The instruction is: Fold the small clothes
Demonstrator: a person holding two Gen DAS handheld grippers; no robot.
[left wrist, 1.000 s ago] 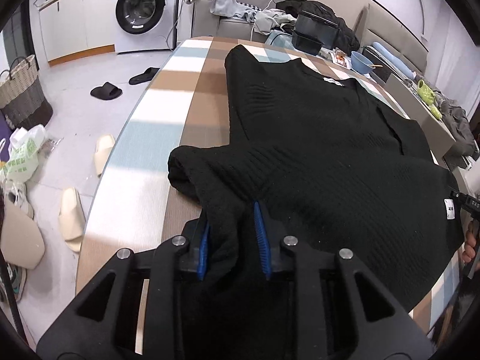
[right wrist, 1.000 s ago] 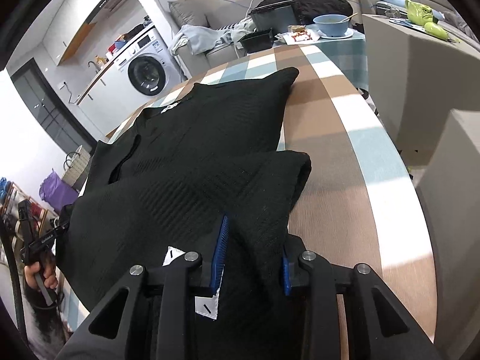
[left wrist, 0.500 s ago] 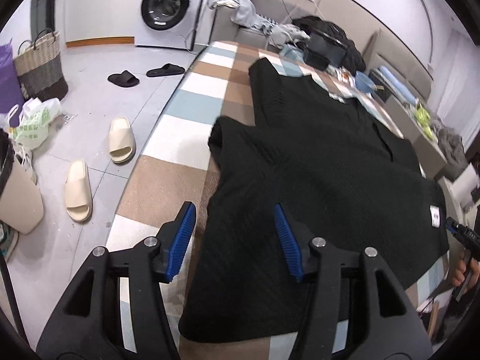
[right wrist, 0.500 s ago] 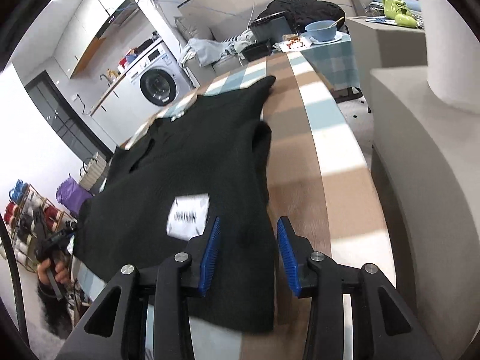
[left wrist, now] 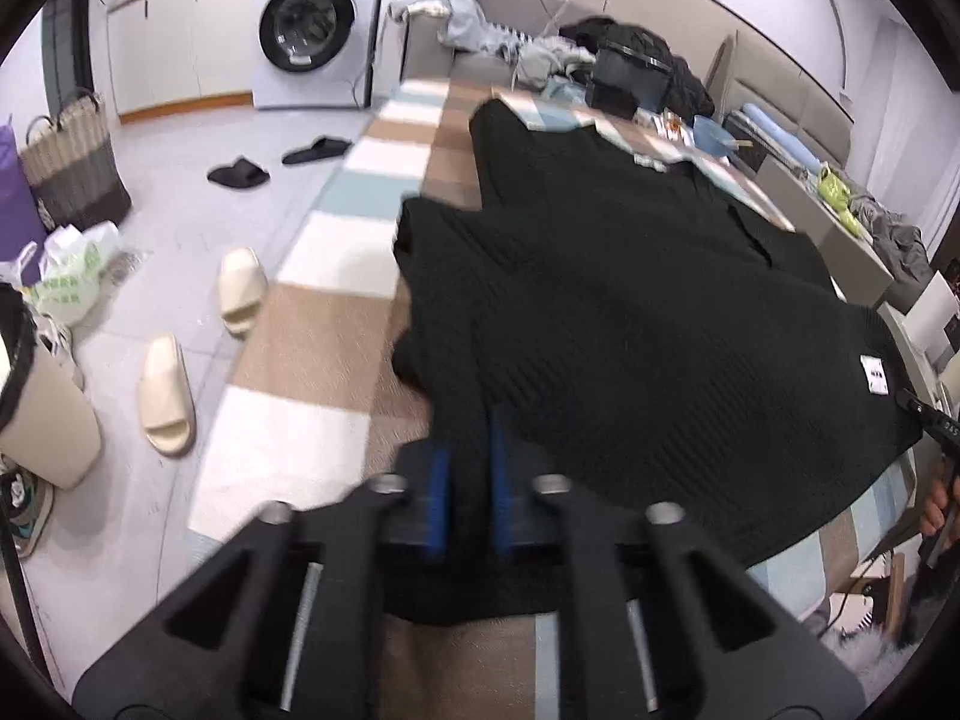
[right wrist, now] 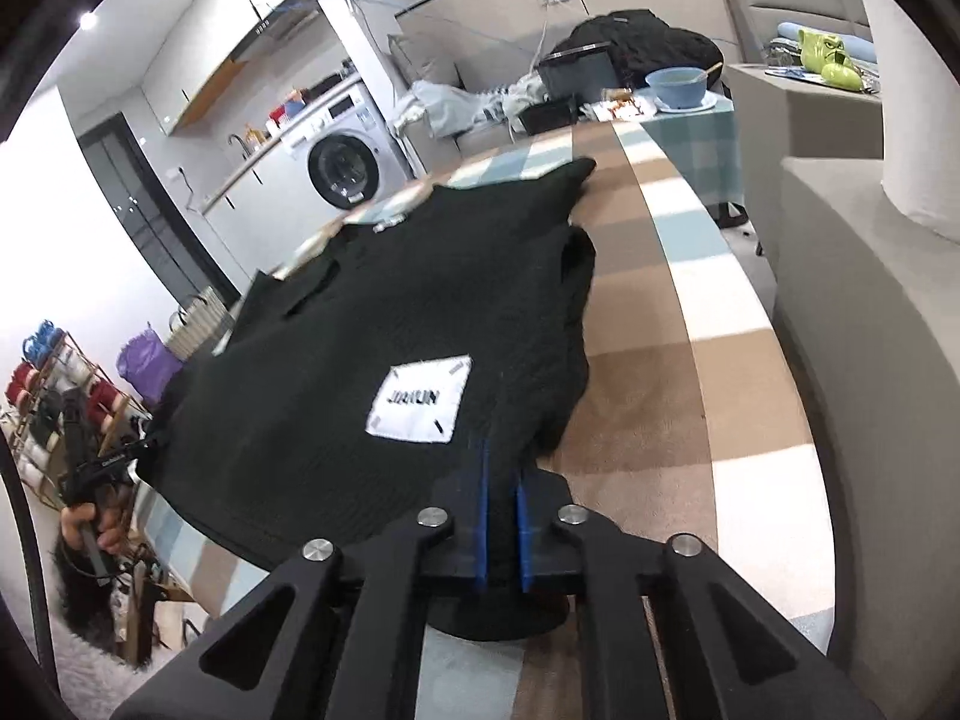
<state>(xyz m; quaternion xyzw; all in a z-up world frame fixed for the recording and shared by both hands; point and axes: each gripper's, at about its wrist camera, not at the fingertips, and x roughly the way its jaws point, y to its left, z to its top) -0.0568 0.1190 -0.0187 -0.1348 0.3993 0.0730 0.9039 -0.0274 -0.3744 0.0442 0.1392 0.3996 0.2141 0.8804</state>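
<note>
Checked in brown, white and pale blue, the long desk (left wrist: 336,324) carries a black ribbed knit sweater (left wrist: 630,312) spread flat over most of its width. Taking the sweater as the landmark: its white rectangular cloth label (right wrist: 419,405) sits on the near part of the fabric, a folded-in sleeve forms a rounded lump at each side edge, and beyond its far end stand a black box (left wrist: 627,81) and a pale blue bowl (right wrist: 681,86). Left of the sweater, on the grey tiled floor, lie two cream slippers (left wrist: 168,393), with a white front-loading washing machine (left wrist: 318,36) further back.

At the sweater's near hem, the left gripper (left wrist: 468,480) has just been closing, and its blue pads pinch black fabric between them. The right gripper (right wrist: 501,516) has likewise just been closing and clamps the hem near the label, knit bunched between its blue pads.
</note>
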